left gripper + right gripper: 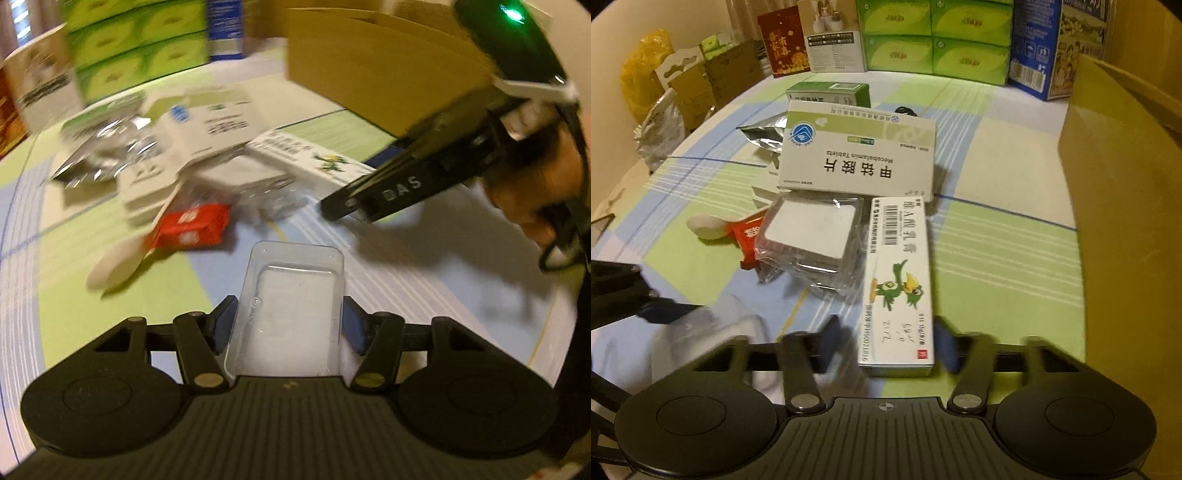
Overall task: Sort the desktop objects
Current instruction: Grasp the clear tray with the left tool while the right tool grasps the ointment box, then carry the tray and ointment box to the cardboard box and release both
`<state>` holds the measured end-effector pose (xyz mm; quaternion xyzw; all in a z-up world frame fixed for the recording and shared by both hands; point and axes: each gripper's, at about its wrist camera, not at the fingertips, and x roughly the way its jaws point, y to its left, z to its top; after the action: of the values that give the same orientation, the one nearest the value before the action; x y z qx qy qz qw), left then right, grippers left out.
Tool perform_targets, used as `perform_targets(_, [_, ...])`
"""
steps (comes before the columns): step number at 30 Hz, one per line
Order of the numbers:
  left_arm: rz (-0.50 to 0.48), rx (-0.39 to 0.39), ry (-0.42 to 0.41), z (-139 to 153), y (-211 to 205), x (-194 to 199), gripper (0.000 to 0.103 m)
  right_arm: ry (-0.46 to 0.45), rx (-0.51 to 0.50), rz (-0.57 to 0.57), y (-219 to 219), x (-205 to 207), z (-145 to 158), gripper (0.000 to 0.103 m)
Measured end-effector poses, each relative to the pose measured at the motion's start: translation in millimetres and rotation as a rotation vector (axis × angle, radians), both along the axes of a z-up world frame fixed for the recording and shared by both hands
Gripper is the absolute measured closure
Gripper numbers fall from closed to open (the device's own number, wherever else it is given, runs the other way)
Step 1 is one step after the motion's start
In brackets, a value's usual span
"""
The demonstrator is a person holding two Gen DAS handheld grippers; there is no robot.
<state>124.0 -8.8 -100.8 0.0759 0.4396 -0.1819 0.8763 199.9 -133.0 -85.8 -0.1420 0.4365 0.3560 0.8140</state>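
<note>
Right wrist view: the long white ointment box [899, 284] lies on the checked worktop [1004, 266], near end between the right tool [886, 341] pads, gap visible on the left. Left tool [288, 325] pinches a clear plastic case [291, 306].

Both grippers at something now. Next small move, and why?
Probably lift both straight up a little. The left gripper has the clear plastic case between its pads, seemingly touching; the right gripper straddles the near end of the bird box, right pad close, left still apart. Finish that closure first, then clear the pile.
</note>
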Motion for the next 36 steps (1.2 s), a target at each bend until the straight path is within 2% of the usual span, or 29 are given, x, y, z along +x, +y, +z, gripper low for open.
perform_targets(4, [0.118,-0.002,0.011,1.2,-1.7,-5.7,0.051,0.030,0.000,-0.046,-15.6,-21.4,3.8,0.067])
perform_targets(9, [0.161,0.034,-0.026,0.8,-5.4,-25.5,0.051,0.049,0.032,-0.075,-39.0,-65.5,9.6,0.067])
perform_targets(11, [0.177,0.024,-0.028,-0.1,-4.7,-28.7,0.050,0.037,0.057,-0.076,-43.4,-73.6,10.9,0.059])
perform_targets(12, [0.181,0.015,-0.027,-0.4,-3.9,-29.7,0.047,0.019,0.057,-0.072,-42.2,-75.1,12.0,0.049])
perform_targets(13, [0.186,0.009,-0.030,-0.8,-1.5,-30.7,0.045,-0.004,0.054,-0.072,-40.8,-74.7,12.8,0.044])
perform_targets(17, [0.203,0.006,-0.040,-1.4,-0.8,-28.5,0.044,-0.046,0.049,-0.079,-33.4,-64.3,11.4,0.043])
perform_targets(23, [0.235,-0.011,-0.051,-2.3,0.6,-25.0,0.045,-0.043,0.026,-0.036,-22.3,-61.3,4.3,0.043])
perform_targets(25, [0.240,-0.011,-0.053,-2.1,0.5,-25.1,0.046,-0.054,0.016,-0.021,-20.5,-63.0,3.1,0.053])
perform_targets(30, [0.253,-0.003,-0.059,-2.4,-0.9,-24.9,0.050,-0.044,0.002,-0.013,-18.9,-63.1,-1.1,0.066])
perform_targets(36, [0.252,-0.002,-0.059,-2.1,-3.8,-26.2,0.051,-0.053,0.022,-0.019,-20.1,-67.0,3.2,0.067])
